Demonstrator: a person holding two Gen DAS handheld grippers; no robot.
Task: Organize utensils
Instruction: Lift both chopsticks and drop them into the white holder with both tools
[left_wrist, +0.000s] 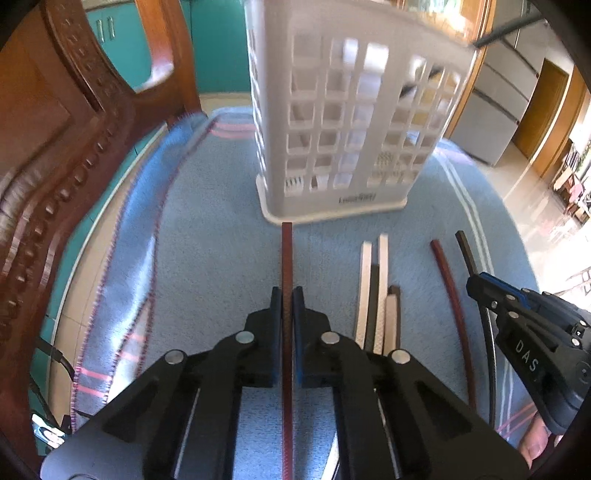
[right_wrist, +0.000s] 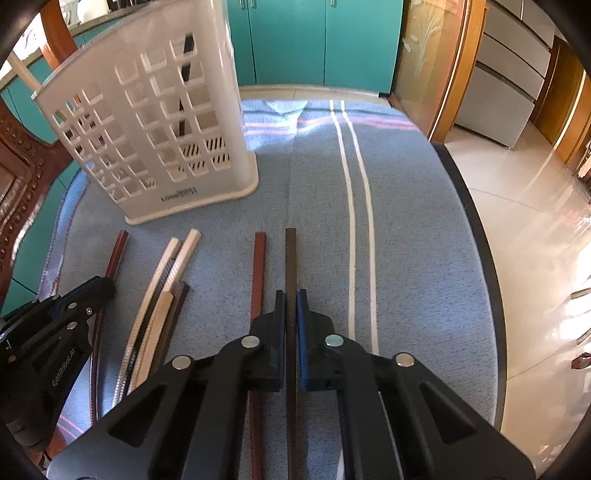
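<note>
Loose chopsticks lie on a blue cloth (left_wrist: 207, 236) in front of a white slotted utensil holder (left_wrist: 354, 122), also in the right wrist view (right_wrist: 155, 125). My left gripper (left_wrist: 287, 295) is shut on a dark red chopstick (left_wrist: 287, 254) that points at the holder's base. My right gripper (right_wrist: 291, 297) is shut on a dark brown chopstick (right_wrist: 290, 258). A second red chopstick (right_wrist: 259, 266) lies just left of it. A bunch of cream and dark chopsticks (right_wrist: 162, 295) lies between the two grippers. The holder has a dark utensil (right_wrist: 184, 88) inside.
A carved wooden chair (left_wrist: 62, 147) stands at the left of the table. The table's right edge (right_wrist: 480, 229) drops to a tiled floor. Teal cabinets (right_wrist: 314, 40) are behind. The left gripper shows at the left of the right wrist view (right_wrist: 99, 288).
</note>
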